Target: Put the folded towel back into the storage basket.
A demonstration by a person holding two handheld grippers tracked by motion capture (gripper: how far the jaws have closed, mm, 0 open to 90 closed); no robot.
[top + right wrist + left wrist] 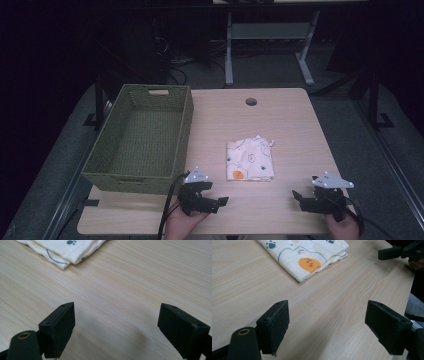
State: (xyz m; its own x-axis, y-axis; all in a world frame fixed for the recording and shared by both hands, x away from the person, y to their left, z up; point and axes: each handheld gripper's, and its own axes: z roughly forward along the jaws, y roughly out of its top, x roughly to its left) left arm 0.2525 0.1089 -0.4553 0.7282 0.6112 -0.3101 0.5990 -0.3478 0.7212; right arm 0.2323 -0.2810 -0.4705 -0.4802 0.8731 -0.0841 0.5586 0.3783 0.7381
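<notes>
The folded cloth (250, 160) lies flat at the middle of the table (295, 120), just right of the green woven basket (137, 175), which stands empty at the left. The left gripper (212, 202) and right gripper (300, 198) hover at the near edge, each with jaws spread wide and nothing between them. The folding looks finished; what seems left is lifting the cloth into the basket, not yet begun.

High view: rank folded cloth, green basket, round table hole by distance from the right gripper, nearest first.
From the right gripper:
1. Folded cloth, mid-table, up and to its left.
2. Round table hole, near the far edge.
3. Green basket, on the table's left side.
Hole and basket are fairly close to call.
</notes>
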